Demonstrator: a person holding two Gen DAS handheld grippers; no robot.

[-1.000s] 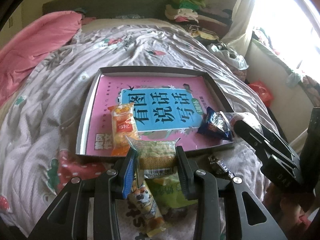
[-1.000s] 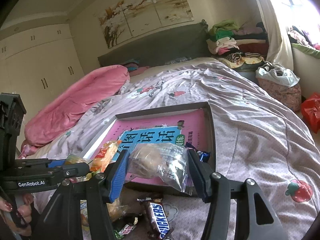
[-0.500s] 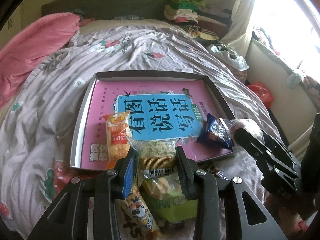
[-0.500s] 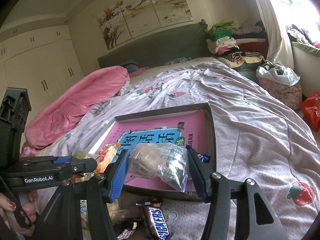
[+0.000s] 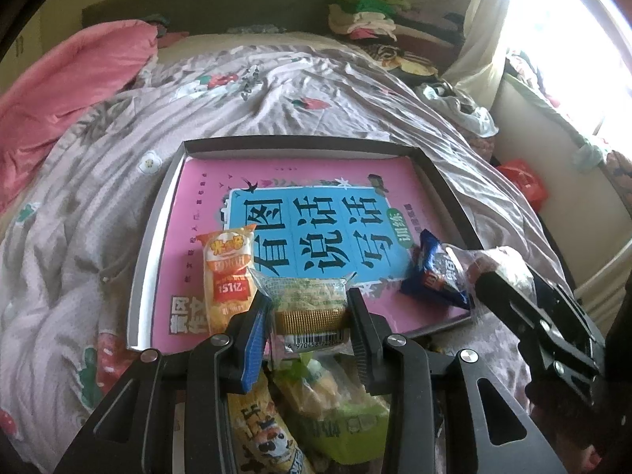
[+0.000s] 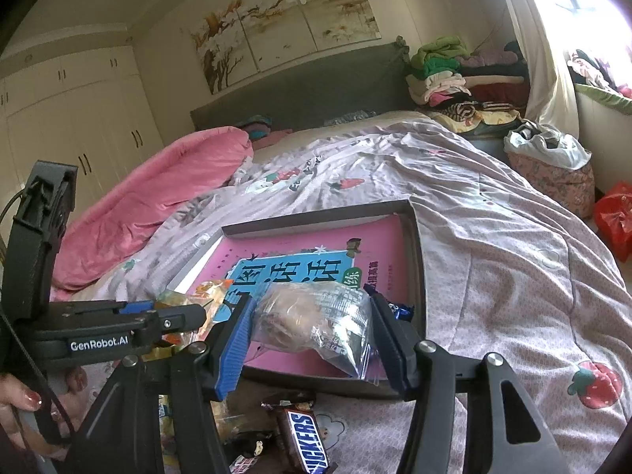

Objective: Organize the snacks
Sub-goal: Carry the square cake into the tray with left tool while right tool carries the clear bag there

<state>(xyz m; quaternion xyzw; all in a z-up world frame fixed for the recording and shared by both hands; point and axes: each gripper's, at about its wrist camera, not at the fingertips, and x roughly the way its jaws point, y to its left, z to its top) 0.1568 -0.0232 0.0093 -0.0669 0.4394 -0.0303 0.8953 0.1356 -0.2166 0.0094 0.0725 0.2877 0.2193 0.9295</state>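
1. Now both tongs carry snacks toward a shallow grey cardboard tray (image 5: 158, 213) lined with a pink and blue book cover.
2. Left tongs (image 5: 310, 314) are narrowed on a clear-wrapped green and gold biscuit packet (image 5: 312, 304), held just ahead over the tray's near edge.
3. Right tongs (image 6: 310, 326) pinch a clear plastic bag of brown pastry (image 6: 312, 318) above the tray's near corner.
4. Next, each must lower its snack onto bare cover, clear of the orange sachet (image 5: 227, 272) and dark blue wrapper (image 5: 434, 276), then release.
5. Only the right view shows a brown Snickers bar (image 6: 304, 440) below its tongs; the left view shows loose packets beneath, probably yellow and green, partly hidden.
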